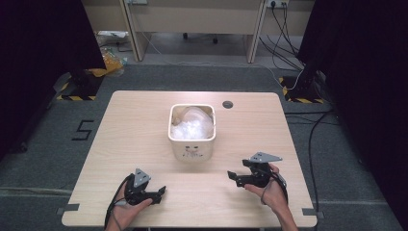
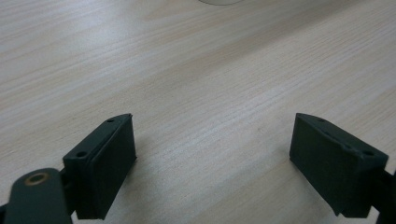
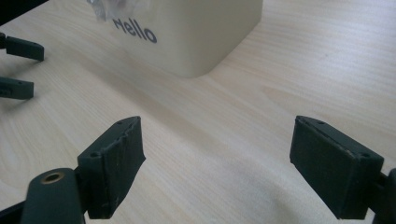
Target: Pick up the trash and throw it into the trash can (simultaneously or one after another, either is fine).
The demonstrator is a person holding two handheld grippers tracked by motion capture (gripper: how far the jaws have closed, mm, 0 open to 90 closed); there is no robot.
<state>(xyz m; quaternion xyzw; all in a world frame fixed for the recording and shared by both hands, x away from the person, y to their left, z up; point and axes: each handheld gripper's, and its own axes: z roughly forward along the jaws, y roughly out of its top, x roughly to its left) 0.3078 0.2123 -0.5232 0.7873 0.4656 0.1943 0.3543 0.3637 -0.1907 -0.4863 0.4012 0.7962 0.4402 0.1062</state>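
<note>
Bin (image 1: 191, 144), 1 only, squarish cream plastic with rounded corners and "Hello" printed on its side, stands mid-table holding crumpled clear plastic wrap (image 1: 192, 126). Two black grippers flank it near the table's front edge: left gripper (image 1: 161, 192) and right gripper (image 1: 232, 175), both with jaws apart and empty over pale wood-grain table (image 1: 130, 130).

Table (image 1: 144, 120) evenly lit from overhead, soft shadows beneath grippers. Room sides deep black. High view slightly soft. Gripper views: near jaws blurred, wood grain crisp, mild glare.
</note>
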